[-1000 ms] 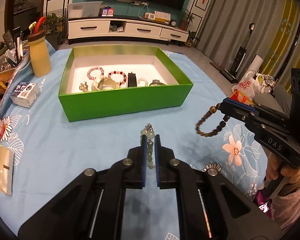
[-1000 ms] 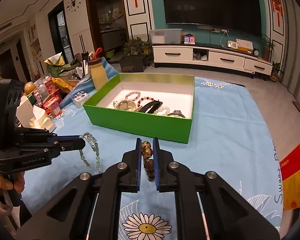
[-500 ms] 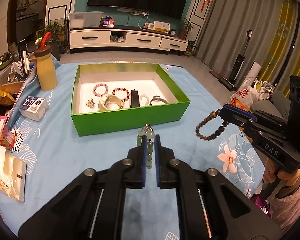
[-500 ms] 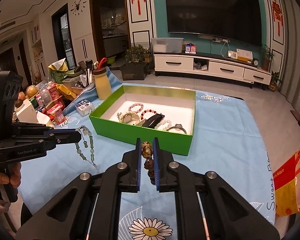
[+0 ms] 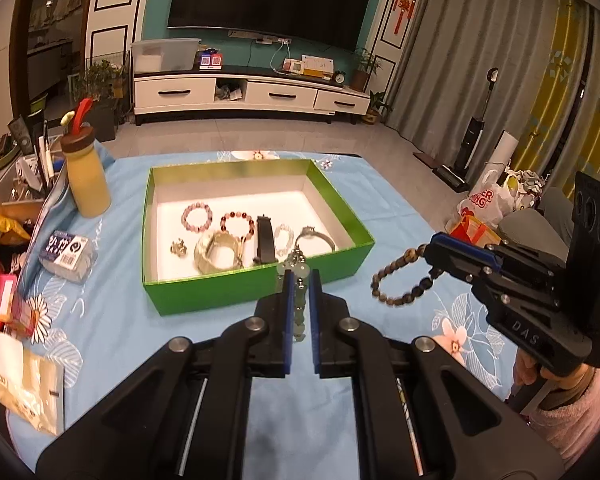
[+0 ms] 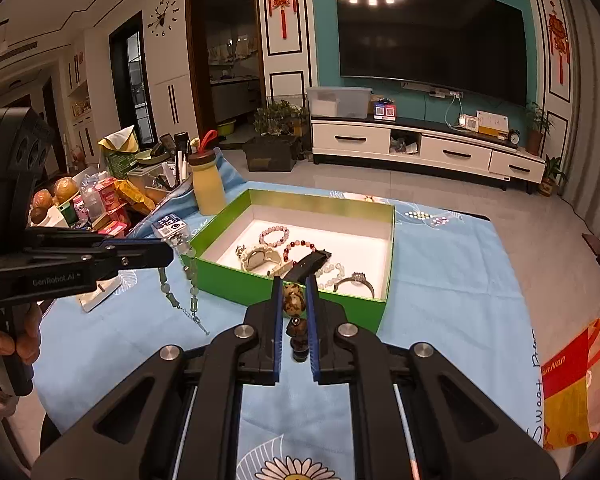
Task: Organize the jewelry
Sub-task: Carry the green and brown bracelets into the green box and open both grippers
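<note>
Dangling brown bead bracelet (image 5: pixel 400 280) (mottled), pale-green strand (image 6: pixel 180 280)

Right gripper (image 6: pixel 294 304) pinches a brown bead bracelet (image 6: pixel 294 302) near the green box (image 6: pixel 300 298), while the left gripper (image 6: pixel 168 248) dangles a green necklace (image 6: pixel 180 292).

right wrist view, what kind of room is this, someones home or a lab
Most likely a home living room: a big wall-mounted TV above a low white media cabinet, long curtains, and a table with a floral blue tablecloth crowded with snacks and a yellow bottle.
</note>
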A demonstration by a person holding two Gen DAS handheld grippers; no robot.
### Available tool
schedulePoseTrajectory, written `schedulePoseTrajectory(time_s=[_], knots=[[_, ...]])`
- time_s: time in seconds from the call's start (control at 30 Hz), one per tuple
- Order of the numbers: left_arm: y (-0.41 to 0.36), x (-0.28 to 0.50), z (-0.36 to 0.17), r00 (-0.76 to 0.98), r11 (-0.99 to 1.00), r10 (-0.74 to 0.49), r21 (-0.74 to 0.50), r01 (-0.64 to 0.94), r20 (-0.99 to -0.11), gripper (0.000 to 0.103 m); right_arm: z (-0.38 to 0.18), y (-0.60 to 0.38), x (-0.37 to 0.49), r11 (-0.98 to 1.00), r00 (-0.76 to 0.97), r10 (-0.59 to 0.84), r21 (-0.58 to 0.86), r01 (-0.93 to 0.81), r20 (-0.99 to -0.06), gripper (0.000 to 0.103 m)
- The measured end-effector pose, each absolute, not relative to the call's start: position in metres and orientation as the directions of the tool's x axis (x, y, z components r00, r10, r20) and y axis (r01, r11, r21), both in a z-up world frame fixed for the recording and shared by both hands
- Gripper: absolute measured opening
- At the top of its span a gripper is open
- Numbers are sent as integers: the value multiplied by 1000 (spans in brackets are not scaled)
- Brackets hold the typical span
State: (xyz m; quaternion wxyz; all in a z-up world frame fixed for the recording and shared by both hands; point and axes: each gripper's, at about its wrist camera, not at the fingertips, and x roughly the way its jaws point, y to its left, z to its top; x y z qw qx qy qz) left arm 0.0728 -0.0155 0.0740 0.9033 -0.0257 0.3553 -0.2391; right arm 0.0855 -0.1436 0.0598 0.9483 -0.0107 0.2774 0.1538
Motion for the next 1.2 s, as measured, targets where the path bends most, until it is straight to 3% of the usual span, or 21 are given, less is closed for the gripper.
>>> schedulePoseTrajectory(time_s=[1.2], knots=[[-36, 187, 68, 646, 901, -416, -195, 386, -640, 7, 69, -148, 185, 959, 826, 273, 72, -274, -494, 11]])
